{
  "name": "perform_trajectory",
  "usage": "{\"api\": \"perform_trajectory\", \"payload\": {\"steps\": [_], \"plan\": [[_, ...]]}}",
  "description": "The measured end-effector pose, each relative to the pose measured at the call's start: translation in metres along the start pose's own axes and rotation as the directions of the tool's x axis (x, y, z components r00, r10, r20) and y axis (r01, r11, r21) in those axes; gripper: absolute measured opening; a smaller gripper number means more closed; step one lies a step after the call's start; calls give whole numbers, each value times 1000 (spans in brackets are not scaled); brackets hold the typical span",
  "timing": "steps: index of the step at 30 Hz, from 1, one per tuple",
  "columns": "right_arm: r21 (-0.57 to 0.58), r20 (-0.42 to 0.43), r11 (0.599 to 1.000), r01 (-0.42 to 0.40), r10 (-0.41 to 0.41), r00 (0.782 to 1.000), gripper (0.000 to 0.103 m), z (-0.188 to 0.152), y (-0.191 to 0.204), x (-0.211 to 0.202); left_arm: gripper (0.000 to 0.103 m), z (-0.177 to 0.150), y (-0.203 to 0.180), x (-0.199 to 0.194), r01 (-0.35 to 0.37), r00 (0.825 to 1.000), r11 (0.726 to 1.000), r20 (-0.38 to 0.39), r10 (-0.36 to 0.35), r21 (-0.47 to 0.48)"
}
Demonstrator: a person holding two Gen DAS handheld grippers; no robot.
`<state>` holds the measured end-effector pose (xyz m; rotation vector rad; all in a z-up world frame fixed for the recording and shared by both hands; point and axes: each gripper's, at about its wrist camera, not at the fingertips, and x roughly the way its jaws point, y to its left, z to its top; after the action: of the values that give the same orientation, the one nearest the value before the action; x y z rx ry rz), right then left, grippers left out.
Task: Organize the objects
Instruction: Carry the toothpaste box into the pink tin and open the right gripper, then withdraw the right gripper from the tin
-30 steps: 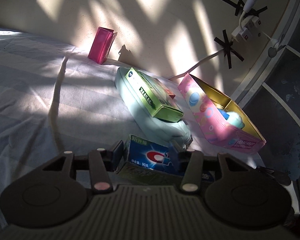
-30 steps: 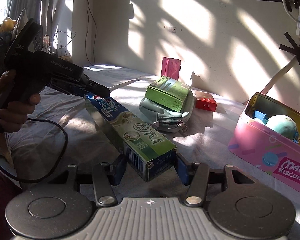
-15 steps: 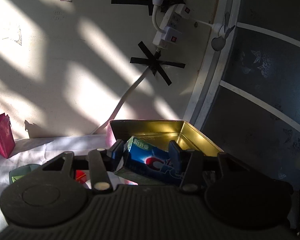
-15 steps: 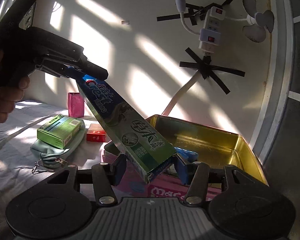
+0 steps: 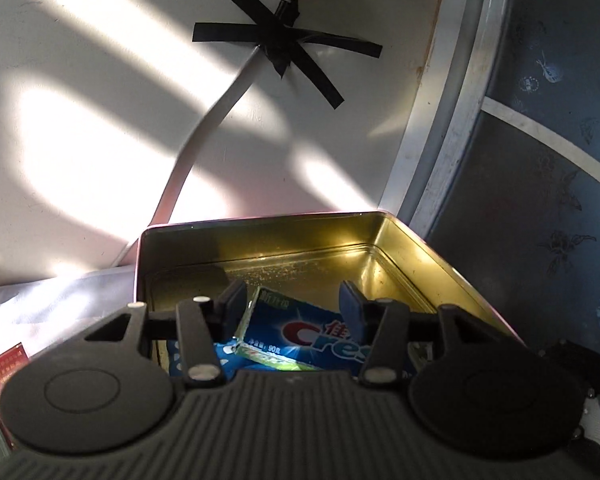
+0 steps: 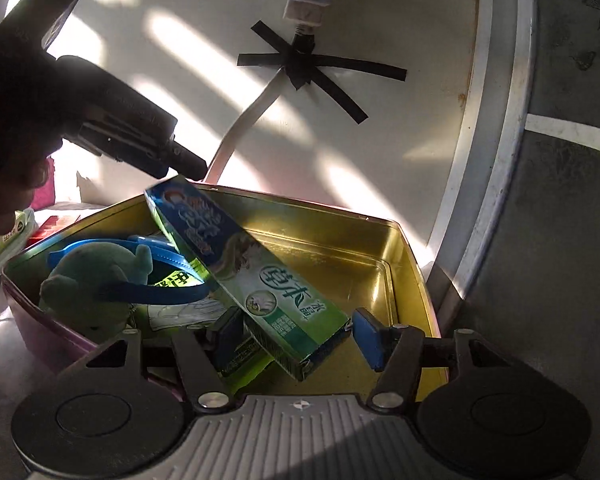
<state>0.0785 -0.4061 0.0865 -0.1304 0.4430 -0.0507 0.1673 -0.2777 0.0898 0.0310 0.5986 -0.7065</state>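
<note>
A blue and green Crest toothpaste box (image 6: 252, 276) lies slanted inside the open gold-lined biscuit tin (image 6: 364, 240). In the left wrist view the box (image 5: 300, 334) sits below and between my left gripper's spread pads. My left gripper (image 5: 292, 310) is open above the tin (image 5: 260, 248). My right gripper (image 6: 296, 338) is open, its pads apart on either side of the box's near end. The left gripper shows in the right wrist view (image 6: 184, 164) just above the box's far end.
A green plush toy (image 6: 96, 280) and a blue band (image 6: 148, 292) lie in the tin's left part. A white cable (image 5: 204, 136) taped to the wall runs down behind the tin. A red packet (image 5: 6, 368) lies on the cloth at left. A dark patterned door panel (image 5: 540, 160) stands at right.
Both grippers carried the toothpaste box from the bed over to the tin, lowered it in and opened. The box now rests in the tin, free of both.
</note>
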Motion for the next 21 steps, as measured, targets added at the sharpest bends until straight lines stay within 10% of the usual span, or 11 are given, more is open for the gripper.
{"api": "perform_trajectory", "payload": {"steps": [21], "plan": [[151, 101, 985, -79, 64, 993, 53, -8, 43, -99, 57, -105, 1, -152, -53, 995, 991, 96, 41, 125]]}}
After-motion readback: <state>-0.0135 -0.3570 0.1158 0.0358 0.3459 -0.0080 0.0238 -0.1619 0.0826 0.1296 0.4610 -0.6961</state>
